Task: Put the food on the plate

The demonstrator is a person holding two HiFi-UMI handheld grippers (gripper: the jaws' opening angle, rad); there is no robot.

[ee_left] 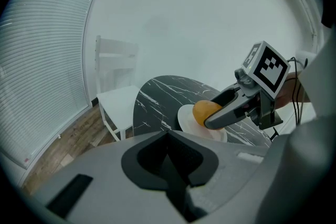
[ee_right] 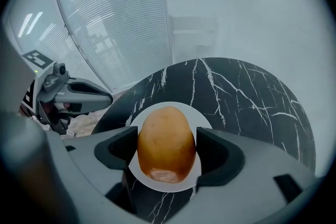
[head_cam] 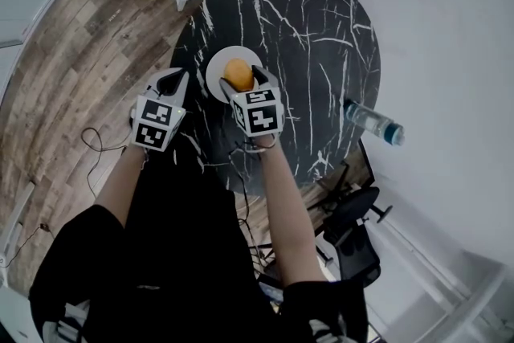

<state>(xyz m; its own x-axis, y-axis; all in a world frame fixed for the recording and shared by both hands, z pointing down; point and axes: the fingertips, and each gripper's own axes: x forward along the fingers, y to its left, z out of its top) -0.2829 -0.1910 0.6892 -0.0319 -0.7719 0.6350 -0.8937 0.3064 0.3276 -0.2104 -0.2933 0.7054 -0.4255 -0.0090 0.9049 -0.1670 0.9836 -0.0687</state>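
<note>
An orange-brown potato [ee_right: 166, 143] sits clamped between the jaws of my right gripper [ee_right: 167, 150], which is shut on it. It hangs directly over the small white plate [ee_right: 202, 119] on the black marble table [ee_right: 252, 102]. In the head view the potato [head_cam: 238, 74] covers the plate [head_cam: 215, 70] centre, with the right gripper [head_cam: 241, 80] behind it. My left gripper [head_cam: 178, 80] hovers left of the plate, over the table's edge. Its jaws are closed together with nothing in them. The left gripper view shows the potato [ee_left: 205, 111] held above the plate [ee_left: 186, 120].
A clear plastic water bottle [head_cam: 373, 123] lies at the table's right edge. A white side table [ee_left: 118, 99] stands beyond the marble table [head_cam: 321, 36]. Wooden floor [head_cam: 88, 36] lies to the left, cables and a black chair base [head_cam: 353, 221] below.
</note>
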